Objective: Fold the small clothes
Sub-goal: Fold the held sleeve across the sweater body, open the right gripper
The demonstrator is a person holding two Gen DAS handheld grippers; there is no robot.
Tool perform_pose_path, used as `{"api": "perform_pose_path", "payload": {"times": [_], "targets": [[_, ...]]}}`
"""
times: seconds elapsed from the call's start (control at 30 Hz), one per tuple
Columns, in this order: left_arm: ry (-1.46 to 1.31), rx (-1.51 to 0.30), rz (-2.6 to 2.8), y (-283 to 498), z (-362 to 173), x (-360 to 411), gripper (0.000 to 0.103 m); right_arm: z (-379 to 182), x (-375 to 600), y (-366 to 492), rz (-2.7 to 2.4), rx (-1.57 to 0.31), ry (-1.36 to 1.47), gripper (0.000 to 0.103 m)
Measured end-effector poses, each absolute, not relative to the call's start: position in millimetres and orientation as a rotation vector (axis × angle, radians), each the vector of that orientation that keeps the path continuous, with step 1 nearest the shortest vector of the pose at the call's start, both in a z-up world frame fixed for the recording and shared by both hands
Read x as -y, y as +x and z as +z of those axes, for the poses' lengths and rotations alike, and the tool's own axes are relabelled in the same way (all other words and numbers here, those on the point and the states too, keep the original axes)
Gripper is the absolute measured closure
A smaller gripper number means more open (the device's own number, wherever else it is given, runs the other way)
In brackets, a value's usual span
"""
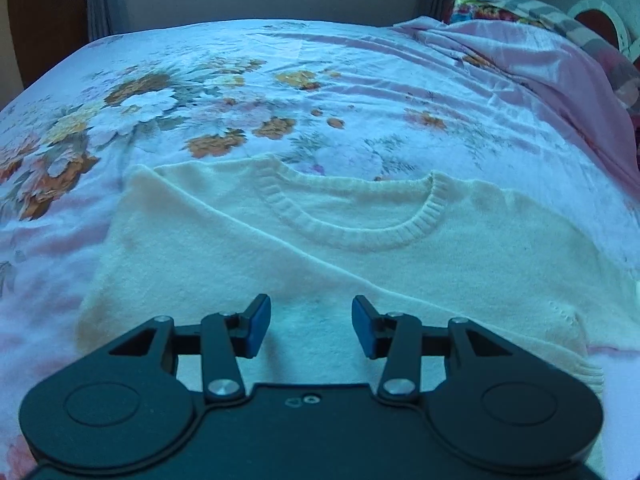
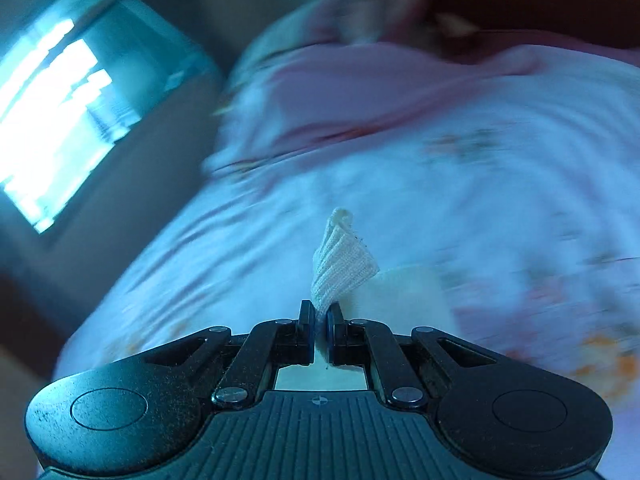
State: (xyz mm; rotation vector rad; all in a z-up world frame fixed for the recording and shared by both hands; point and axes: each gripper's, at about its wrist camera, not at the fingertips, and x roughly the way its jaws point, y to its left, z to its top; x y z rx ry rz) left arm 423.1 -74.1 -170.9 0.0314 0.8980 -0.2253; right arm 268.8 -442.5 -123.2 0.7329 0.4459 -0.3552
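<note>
A cream knit sweater (image 1: 320, 248) lies flat on the floral bedsheet (image 1: 280, 92), its ribbed round neckline (image 1: 352, 220) facing away from me. One sleeve is folded across the body on the left. My left gripper (image 1: 311, 326) hovers just over the sweater's lower middle, jaws open with nothing between the blue pads. In the blurred right wrist view, my right gripper (image 2: 319, 330) is shut on a ribbed cream cuff (image 2: 340, 264) of the sweater, which sticks up beyond the pads above the bed.
A pink cloth (image 1: 520, 64) is bunched at the bed's far right, with a colourful patterned pillow (image 1: 500, 10) behind it. A bright window (image 2: 52, 120) shows at the left of the right wrist view. The bed's edge drops off to the left there.
</note>
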Motion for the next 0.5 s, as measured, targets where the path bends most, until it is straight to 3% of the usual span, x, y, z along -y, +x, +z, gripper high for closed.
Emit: {"api": "perform_pose_path", "payload": {"times": [0.13,0.3,0.37,0.4,0.5], "targets": [[-0.035,-0.897,-0.204,420,-160,39,0.060,-116,340,309,-0.084,-0.511,0.653,0.098],[-0.115,-0.922,-0.205,416,-158,-1,0.060,-168,235,335,0.137,-0.735,0.539,0.097],[-0.174,-0.955,-0.242,415,-161,-12,0.057,-193,212,338,0.159,-0.837,0.467,0.088],[-0.214,-0.977,-0.266,414,-163,-16,0.052,-202,206,336,0.158,-0.870,0.448,0.074],[-0.311,-1.005,-0.338,411,-165,-18,0.035,-201,209,319,0.185,-0.833,0.467,0.051]]}}
